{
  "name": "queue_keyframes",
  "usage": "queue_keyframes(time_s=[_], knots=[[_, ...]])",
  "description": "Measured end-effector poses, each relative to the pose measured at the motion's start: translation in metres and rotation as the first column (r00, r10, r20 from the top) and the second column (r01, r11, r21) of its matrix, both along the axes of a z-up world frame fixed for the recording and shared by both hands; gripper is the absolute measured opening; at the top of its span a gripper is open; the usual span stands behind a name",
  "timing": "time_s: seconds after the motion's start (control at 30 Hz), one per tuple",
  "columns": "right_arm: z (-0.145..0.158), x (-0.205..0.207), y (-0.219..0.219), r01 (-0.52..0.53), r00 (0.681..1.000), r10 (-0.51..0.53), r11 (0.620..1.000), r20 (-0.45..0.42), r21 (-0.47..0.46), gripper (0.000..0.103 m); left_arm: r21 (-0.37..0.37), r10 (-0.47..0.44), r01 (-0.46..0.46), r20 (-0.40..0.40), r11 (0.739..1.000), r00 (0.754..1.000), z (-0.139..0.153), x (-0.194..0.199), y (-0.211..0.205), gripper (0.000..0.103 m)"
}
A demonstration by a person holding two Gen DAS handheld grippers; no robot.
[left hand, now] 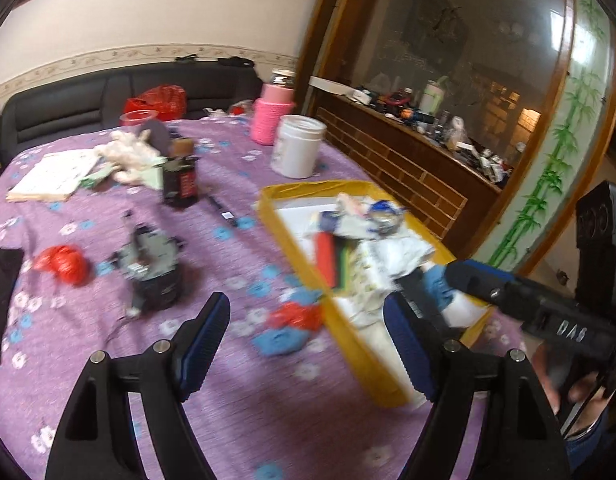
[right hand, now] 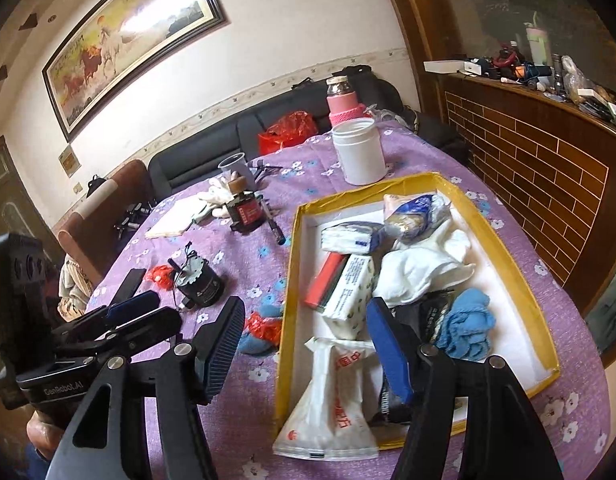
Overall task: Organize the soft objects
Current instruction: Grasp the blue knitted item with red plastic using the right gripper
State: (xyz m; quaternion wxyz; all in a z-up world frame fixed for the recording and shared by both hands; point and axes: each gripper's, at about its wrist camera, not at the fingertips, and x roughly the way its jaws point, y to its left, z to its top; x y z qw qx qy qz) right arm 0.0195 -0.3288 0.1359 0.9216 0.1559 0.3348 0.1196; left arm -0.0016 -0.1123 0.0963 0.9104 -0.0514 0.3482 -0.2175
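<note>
**Both grippers empty, soft things piled in the yellow box**

The left gripper (left hand: 308,348) hangs over the purple flowered tablecloth (left hand: 108,240) with its jaws apart and nothing between them. Just ahead of it a red and blue soft bundle (left hand: 290,326) lies on the cloth, touching the outer wall of the yellow-rimmed box (right hand: 286,280).

The right gripper (right hand: 304,344) also stands apart and empty, its right finger over the near end of the box. Inside lie a blue cloth (right hand: 468,328), a white cloth (right hand: 424,270), tissue packs (right hand: 348,280), a red block (right hand: 324,278) and a white plastic bag (right hand: 328,396) that hangs over the near rim.

Farther out on the cloth are a black motor (right hand: 198,280), a small red bag (right hand: 158,274), a white jar (right hand: 358,150), a pink bottle (right hand: 342,104) and white gloves (left hand: 126,154) beside a dark bottle (left hand: 180,178).
</note>
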Motion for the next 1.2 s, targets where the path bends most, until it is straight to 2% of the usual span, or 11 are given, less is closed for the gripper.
queue_keyframes(time_s=[0.13,0.23,0.37,0.5,0.6,0.73,0.83,0.87,0.97,1.13,1.2], knots=[[-0.001,0.001,0.012,-0.021,1.0,0.021,1.0,-0.005,-0.011,0.069,-0.002,0.079,-0.079,0.01,0.997,0.997,-0.006,-0.006,0.036,0.078],[-0.002,0.002,0.019,-0.035,0.999,0.035,0.999,-0.01,-0.011,0.069,0.015,0.177,-0.178,0.034,0.984,0.984,-0.008,-0.008,0.071,0.078],[-0.007,0.004,0.033,-0.065,0.998,0.065,0.998,-0.025,-0.012,0.069,0.025,0.323,-0.324,0.038,0.946,0.946,-0.015,-0.006,0.117,0.078],[-0.012,0.009,0.05,-0.098,0.994,0.098,0.995,-0.047,-0.016,0.069,0.039,0.454,-0.454,0.008,0.89,0.891,-0.032,-0.001,0.152,0.078],[-0.016,0.013,0.068,-0.137,0.989,0.134,0.99,-0.064,-0.039,0.069,0.057,0.504,-0.502,-0.029,0.863,0.863,-0.046,0.005,0.164,0.078],[-0.023,0.028,0.097,-0.213,0.974,0.201,0.97,-0.107,-0.115,0.069,0.029,0.504,-0.504,-0.093,0.863,0.859,-0.058,0.01,0.174,0.078],[-0.032,0.041,0.129,-0.336,0.939,0.298,0.902,-0.173,-0.27,0.069,0.024,0.501,-0.501,-0.093,0.865,0.861,-0.059,0.008,0.174,0.078],[-0.034,0.044,0.142,-0.381,0.924,0.339,0.858,-0.177,-0.344,0.069,0.02,0.498,-0.498,-0.093,0.867,0.862,-0.059,0.007,0.174,0.078],[-0.045,0.052,0.162,-0.424,0.905,0.375,0.763,-0.2,-0.489,0.069,0.017,0.491,-0.492,-0.098,0.871,0.866,-0.059,0.006,0.172,0.078],[-0.068,0.076,0.167,-0.49,0.871,0.391,0.646,-0.298,-0.585,0.068,0.006,0.485,-0.488,-0.108,0.873,0.868,-0.059,0.007,0.172,0.078],[-0.076,0.085,0.164,-0.495,0.869,0.371,0.625,-0.328,-0.604,0.067,0.007,0.48,-0.483,-0.11,0.876,0.87,-0.059,0.008,0.171,0.078]])
